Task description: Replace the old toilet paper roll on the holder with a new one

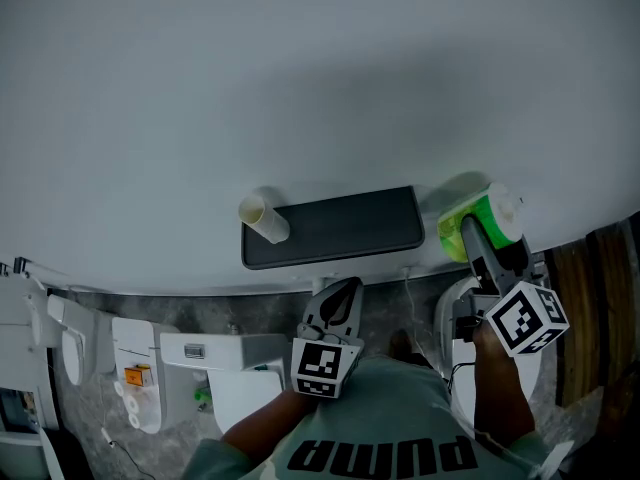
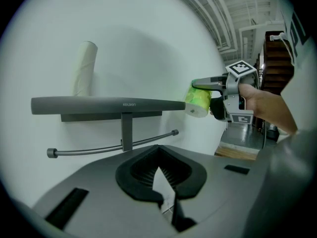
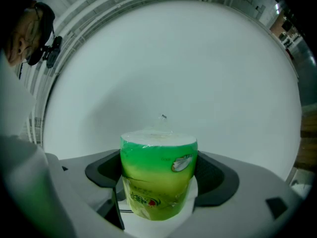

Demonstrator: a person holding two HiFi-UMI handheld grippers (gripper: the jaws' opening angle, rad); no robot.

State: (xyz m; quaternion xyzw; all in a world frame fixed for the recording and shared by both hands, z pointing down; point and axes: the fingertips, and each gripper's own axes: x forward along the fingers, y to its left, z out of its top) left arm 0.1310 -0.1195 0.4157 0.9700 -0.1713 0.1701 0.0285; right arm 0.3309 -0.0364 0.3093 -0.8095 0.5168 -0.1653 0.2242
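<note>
Bathroom wall seen from above, with a dark holder shelf [image 1: 340, 228] fixed to it; every place here is given from that shelf. Your right gripper [image 3: 159, 180] is clamped on the new toilet paper roll [image 1: 480, 223], one jaw on each side of its green plastic wrapper; it is held just off the shelf's right end, level with the shelf, probably because the thin bar [image 2: 99, 148] under the shelf ends free with a small knob on that side, where a roll would slide on. The bar is bare; the old roll, now only a cardboard tube [image 1: 264, 218], stands upright on top of the shelf at its left end, parked clear of the bar. Your left gripper [image 2: 161, 182] sits below and in front of the shelf's middle, touching nothing on it; its jaws are drawn together with only a thin pale sliver between them, perhaps a paper scrap. The wrapper likely needs removing before the roll goes on.
</note>
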